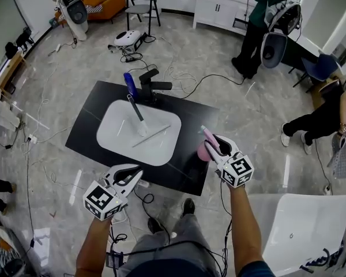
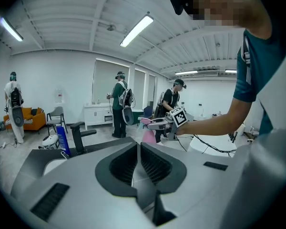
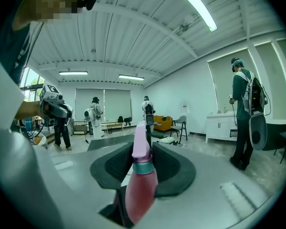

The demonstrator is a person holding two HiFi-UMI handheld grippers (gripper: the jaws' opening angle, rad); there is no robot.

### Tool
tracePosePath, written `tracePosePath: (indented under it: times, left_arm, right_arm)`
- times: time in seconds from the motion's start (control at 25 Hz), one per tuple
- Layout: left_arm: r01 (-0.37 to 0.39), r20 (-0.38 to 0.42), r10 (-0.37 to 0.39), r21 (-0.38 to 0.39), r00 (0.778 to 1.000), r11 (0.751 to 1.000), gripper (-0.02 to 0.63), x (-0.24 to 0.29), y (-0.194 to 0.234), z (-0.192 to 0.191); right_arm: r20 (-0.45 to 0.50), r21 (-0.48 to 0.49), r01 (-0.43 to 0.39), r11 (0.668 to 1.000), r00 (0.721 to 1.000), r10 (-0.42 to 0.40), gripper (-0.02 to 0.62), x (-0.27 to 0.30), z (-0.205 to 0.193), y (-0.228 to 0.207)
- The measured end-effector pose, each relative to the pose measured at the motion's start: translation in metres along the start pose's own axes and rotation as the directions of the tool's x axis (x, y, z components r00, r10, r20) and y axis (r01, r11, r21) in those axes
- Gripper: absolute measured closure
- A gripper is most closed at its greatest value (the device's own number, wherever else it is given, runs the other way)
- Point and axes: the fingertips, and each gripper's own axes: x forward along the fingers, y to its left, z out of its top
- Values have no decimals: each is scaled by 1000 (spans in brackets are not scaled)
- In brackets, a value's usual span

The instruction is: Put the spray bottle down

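Observation:
My right gripper [image 1: 214,147] is shut on a pink spray bottle [image 1: 206,148], which hangs over the right front edge of the black table [image 1: 86,126]. In the right gripper view the bottle [image 3: 140,185] stands between the jaws of the right gripper [image 3: 143,160], pale pink nozzle upward. From the left gripper view, the bottle [image 2: 147,132] and the right gripper [image 2: 158,124] appear in mid air ahead. My left gripper [image 1: 132,171] hovers by the table's front edge, its jaws [image 2: 138,151] nearly together with nothing between them.
A white sink basin [image 1: 112,137] is set in the table, with a black faucet [image 1: 153,85], a blue bottle [image 1: 130,84] and a brush [image 1: 137,115]. Cables run across the floor [image 1: 179,77]. A white surface [image 1: 300,224] lies at lower right. People stand around [image 1: 265,22].

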Motion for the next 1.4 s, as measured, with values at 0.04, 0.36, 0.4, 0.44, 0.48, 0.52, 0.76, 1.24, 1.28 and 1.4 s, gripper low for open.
tracePosePath:
  times: [0.04,0.36,0.4,0.44,0.48,0.52,0.76,1.24,1.28,1.4]
  left_arm:
    - [0,-3,0,-4,1000,1000,601,4,2,-2]
    - [-4,-25,3,-27,1000,1000,601,25,16,-16]
    - [-4,-27,3,-28,1000,1000,600,27,17,-16]
    - [-4,-28,3,-30,1000,1000,600,29,18,-16]
    - [-3,-28,2,-31,1000,1000,601,31,19,-16]
    - [-2,-28,1,-32,1000,999,601,32,20,-16]
    - [5,-31,-6,-34,999,999,600,37,23,-17]
    - [3,-21,-4,-11,1000,1000,601,11,18,8]
    - [2,-19,-2,-8,1000,1000,601,7,17,11]
    - [-6,-9,6,4,1000,1000,601,-9,12,19]
  right_arm:
    - [-3,2,-1,1000,1000,1,462,4,-5,-4]
    - [-24,9,-9,1000,1000,9,460,22,-38,-22]
    - [-26,8,-10,1000,1000,10,460,23,-40,-24]
    - [-28,5,-11,1000,1000,11,460,24,-42,-25]
    - [-29,1,-12,1000,999,12,460,25,-44,-26]
    - [-28,-1,-14,1000,1000,14,460,25,-45,-27]
    - [-6,-5,-16,1000,1000,16,456,26,-46,-29]
    - [-35,-7,-12,1000,999,12,406,11,-33,-13]
    - [-36,-11,-8,1000,999,8,401,10,-29,-11]
    - [-28,-27,35,999,999,-35,388,-1,-14,-9]
